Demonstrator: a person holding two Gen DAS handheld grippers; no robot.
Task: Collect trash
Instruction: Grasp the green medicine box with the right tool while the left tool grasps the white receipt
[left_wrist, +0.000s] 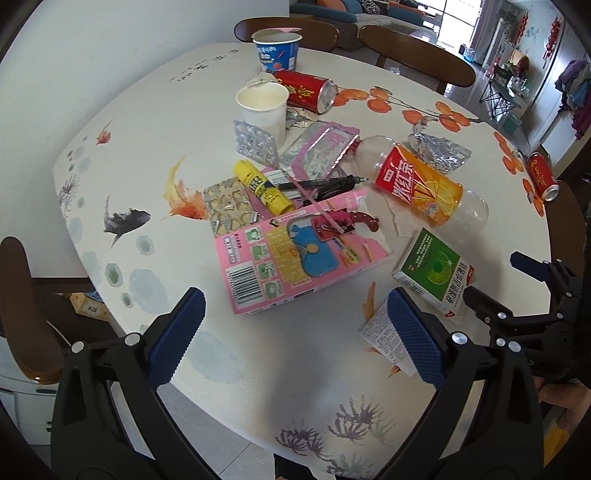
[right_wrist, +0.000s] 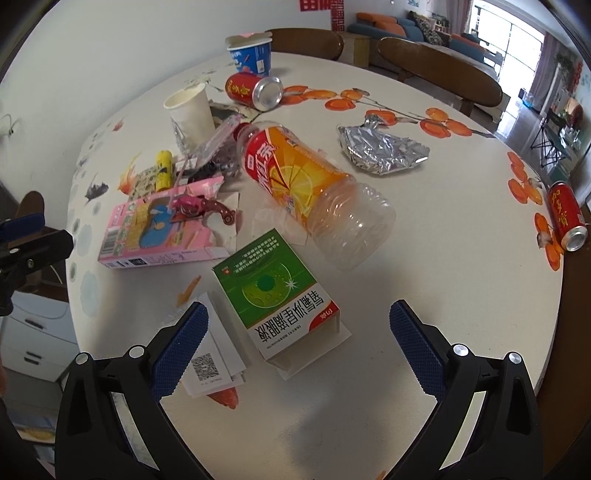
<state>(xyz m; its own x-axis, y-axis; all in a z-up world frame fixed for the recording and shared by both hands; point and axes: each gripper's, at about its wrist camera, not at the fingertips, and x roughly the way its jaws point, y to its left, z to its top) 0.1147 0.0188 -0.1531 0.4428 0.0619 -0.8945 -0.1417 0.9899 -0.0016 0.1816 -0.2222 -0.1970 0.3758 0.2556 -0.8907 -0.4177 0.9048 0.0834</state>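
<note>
Left tool (left_wrist: 295, 332) wide open, holding nothing, poised over the near edge of the tabletop (left_wrist: 258, 369), aimed toward the pink carton (left_wrist: 291, 258). Right tool (right_wrist: 297, 345) also spread wide and empty, hovering low over the green-and-white box (right_wrist: 280, 295), fingers straddling it but not touching.

Task barely begun, by the look of it: no bin or bag visible in either view, and all the trash lying on the tabletop. Still to gather:

- green-and-white box, near edge, resting on a folded paper leaflet (right_wrist: 214, 365)
- clear drink bottle (right_wrist: 314, 192) with orange label, on its side, just beyond the box
- pink carton, flat, with a small pink-and-brown toy (left_wrist: 351, 219) on top
- yellow glue stick (left_wrist: 262, 186) and black pen (left_wrist: 328, 184), lying across the heap just beyond the carton
- blister packs (left_wrist: 255, 142) and a pink-edged foil pouch (left_wrist: 317, 147), beside the white paper cup (left_wrist: 264, 107)
- red can (left_wrist: 306, 90) on its side behind the cup, blue instant-noodle tub (left_wrist: 277, 50) upright farther back
- crumpled foil wrapper (right_wrist: 380, 147), lying apart on the right
- second red can (right_wrist: 565, 218), on its side at the far right rim, well apart from the rest

Nearest likely pick for the right tool: the green-and-white box. Light cardboard, probably easy to crush under a hard squeeze. Leaflet beneath flat and thin, likely awkward to lift afterward.
</note>
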